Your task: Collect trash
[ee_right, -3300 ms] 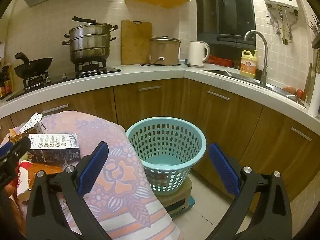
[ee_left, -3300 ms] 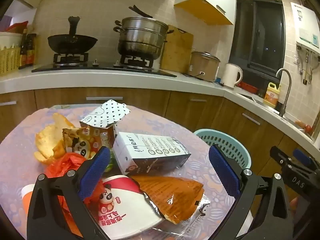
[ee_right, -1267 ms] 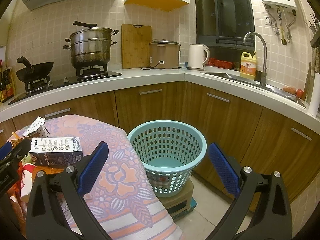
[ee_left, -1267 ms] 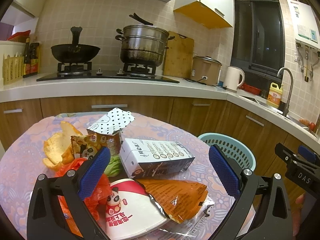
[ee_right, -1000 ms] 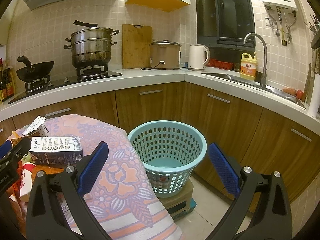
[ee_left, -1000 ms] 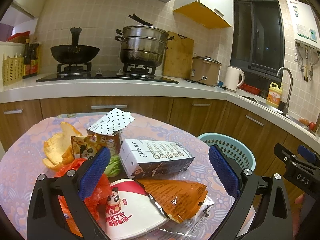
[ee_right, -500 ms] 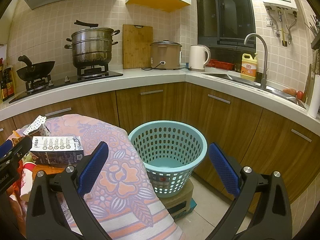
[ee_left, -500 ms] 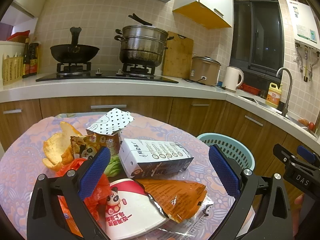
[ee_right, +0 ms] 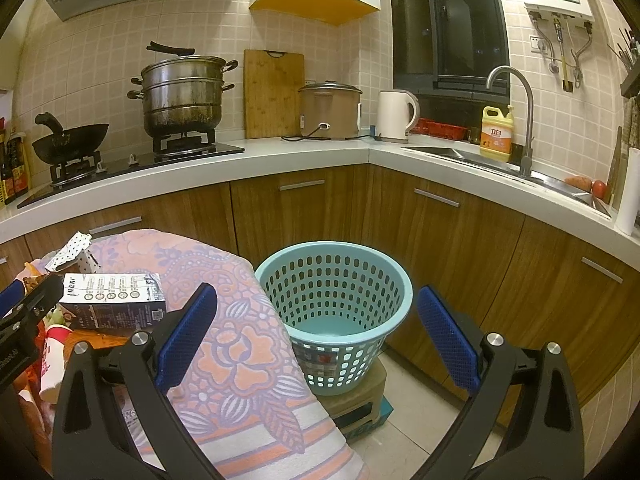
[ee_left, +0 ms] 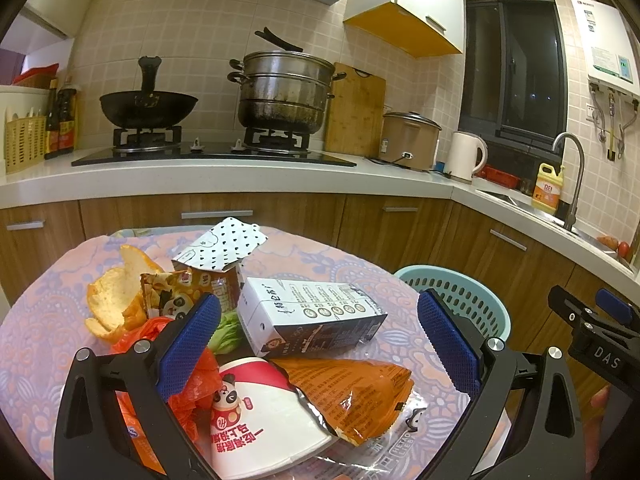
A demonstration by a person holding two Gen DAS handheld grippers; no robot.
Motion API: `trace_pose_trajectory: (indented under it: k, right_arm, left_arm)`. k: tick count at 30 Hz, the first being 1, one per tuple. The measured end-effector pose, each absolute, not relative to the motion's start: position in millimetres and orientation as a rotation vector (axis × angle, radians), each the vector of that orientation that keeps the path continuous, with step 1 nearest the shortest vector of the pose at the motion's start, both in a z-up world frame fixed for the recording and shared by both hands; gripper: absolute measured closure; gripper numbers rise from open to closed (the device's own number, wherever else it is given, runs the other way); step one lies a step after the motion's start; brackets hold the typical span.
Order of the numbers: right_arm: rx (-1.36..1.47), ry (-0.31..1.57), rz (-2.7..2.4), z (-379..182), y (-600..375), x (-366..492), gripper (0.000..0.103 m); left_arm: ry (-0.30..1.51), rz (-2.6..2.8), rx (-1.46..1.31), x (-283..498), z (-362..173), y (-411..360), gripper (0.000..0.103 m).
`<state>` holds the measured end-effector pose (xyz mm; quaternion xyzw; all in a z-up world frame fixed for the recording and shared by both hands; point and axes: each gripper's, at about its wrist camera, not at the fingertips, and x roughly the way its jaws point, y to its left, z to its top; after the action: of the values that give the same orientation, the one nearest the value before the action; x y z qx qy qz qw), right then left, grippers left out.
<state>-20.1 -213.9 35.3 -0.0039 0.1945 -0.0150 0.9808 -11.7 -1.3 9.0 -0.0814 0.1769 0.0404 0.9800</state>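
Steamer pot point(ee_left: 283, 92), wok point(ee_left: 148, 106), kettle point(ee_right: 397, 115)

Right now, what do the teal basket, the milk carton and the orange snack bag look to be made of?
Teal basket: moulded plastic, matte, with uniform punched slots. Milk carton: printed coated paperboard, with crisp folded edges. Orange snack bag: probably foil-lined plastic film, glossy and crinkled, silvery inside at the torn edge.
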Motion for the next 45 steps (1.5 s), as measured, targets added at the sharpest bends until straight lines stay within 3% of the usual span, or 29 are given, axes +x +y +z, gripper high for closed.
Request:
trace_pose_trajectory:
  k: [26,36,45]
  right_arm:
    - [-0.056,0.398,-0.02,37.1,-203.1,-18.3,0.007]
    - [-0.012,0.317,0.079,56.6,-198.7,-39.7,0.008]
    - [-0.068,0.323,0.201,56.9,-171.1,-55.0,0.008]
  left_arm:
    - [0.321,0.113,-0.166,-19.5,12.7,0.9,0.008]
    - [0.235,0.402,-0.239,-108.8,35.0,34.3,0.008]
    - [0.443,0.456,-0.424,-144.6,4.0,80.4,0.008]
